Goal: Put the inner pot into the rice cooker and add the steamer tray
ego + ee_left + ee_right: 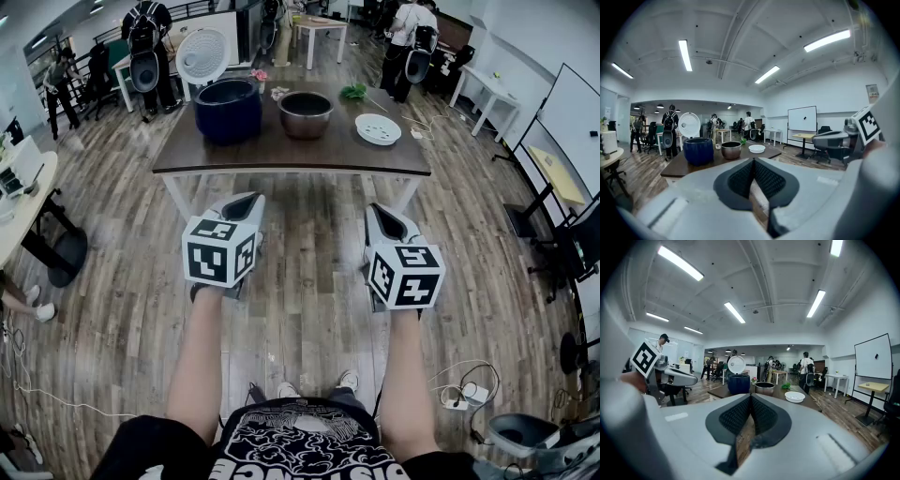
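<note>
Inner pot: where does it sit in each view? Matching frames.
Head view: inner pot, top centre, on the table.
Left gripper view: inner pot, left of centre.
Right gripper view: inner pot, slightly right of centre.
Landmark: blue rice cooker, lid up, just left of the pot in all three.

The person is wearing a black, white-printed T-shirt (298, 448) (bottom centre) and white shoes (348, 380); left claw (242, 204) and right claw (379, 216) are bearing marker cubes (220, 251).

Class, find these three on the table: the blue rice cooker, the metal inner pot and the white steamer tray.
rice cooker (228, 122), head view, on its blue outer wall.
inner pot (306, 127), head view, on its metal side.
steamer tray (378, 128), head view, on its white middle.
</note>
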The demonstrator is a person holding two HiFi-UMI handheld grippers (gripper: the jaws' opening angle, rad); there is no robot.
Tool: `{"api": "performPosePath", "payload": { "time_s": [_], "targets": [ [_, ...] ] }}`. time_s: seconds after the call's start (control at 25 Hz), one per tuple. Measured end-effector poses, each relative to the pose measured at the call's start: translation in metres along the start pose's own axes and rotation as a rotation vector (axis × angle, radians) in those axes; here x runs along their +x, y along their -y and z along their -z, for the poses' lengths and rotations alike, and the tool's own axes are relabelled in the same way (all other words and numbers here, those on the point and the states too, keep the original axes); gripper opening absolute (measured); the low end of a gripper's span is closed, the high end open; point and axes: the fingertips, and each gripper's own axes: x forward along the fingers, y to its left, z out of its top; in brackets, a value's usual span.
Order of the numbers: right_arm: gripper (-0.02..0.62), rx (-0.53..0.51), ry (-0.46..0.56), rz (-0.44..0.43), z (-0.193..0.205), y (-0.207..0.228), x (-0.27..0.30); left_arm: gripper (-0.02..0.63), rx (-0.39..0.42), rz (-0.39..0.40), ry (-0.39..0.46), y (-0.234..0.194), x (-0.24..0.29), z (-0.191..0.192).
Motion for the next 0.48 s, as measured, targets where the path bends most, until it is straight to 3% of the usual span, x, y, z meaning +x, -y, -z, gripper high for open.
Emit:
{"api": "performPosePath", "payload": {
  "time_s": [0.48],
  "targets": [
    [0.002,0.019,0.012,0.020,-0.002,-0.016,0.006,0.026,0.011,0.020,0.004,-0.013,-0.007,0.000]
  ]
}}
